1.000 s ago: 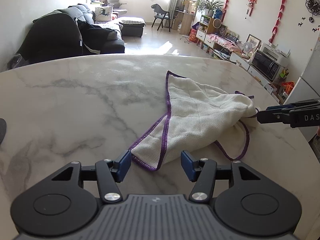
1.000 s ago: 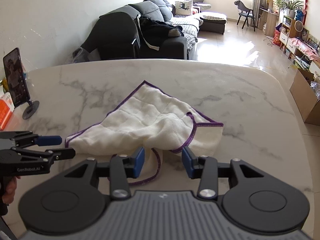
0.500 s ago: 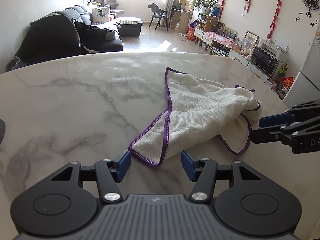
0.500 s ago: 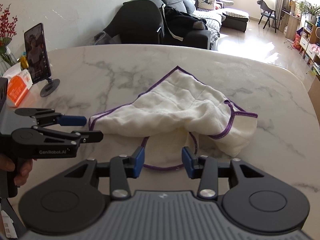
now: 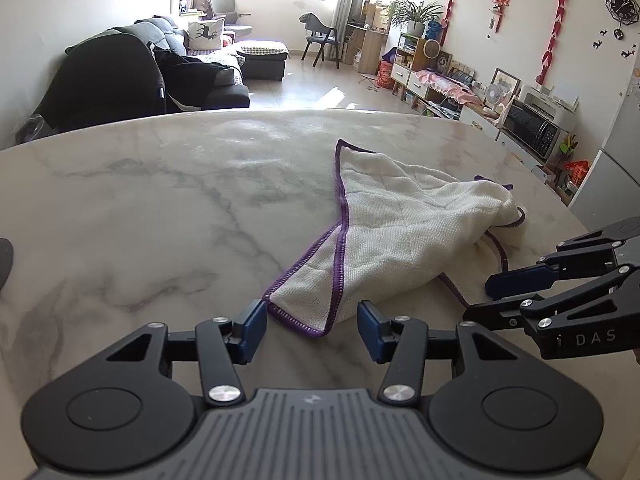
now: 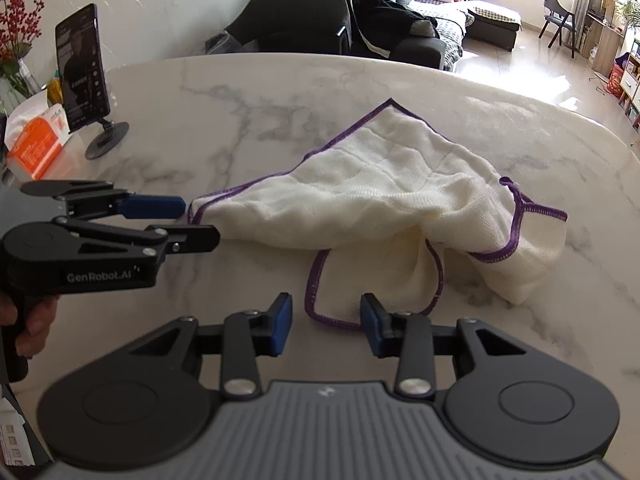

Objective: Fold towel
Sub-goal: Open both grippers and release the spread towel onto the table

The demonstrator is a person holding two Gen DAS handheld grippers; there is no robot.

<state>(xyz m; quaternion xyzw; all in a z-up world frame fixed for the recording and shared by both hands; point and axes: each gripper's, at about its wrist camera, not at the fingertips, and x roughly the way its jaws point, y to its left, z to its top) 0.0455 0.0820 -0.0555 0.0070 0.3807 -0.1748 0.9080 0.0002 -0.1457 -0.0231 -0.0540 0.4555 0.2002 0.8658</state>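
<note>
Left wrist view: towel (image 5: 404,232) lies crumpled mid-tabletop (image 5: 160,208). Left tongs (image 5: 311,330) closing around its near purple-hemmed corner, not yet pinching. Right tongs (image 6: 326,322) closing likewise on another corner. Seat both hems deep before lifting.

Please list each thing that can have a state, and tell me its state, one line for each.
towel: crumpled, unfolded, lying on the marble table.
left gripper: jaws closing, a towel corner between them, not yet pinched.
right gripper: jaws closing, a purple-edged corner between them, not yet pinched.
phone: upright on its stand, screen lit.
</note>
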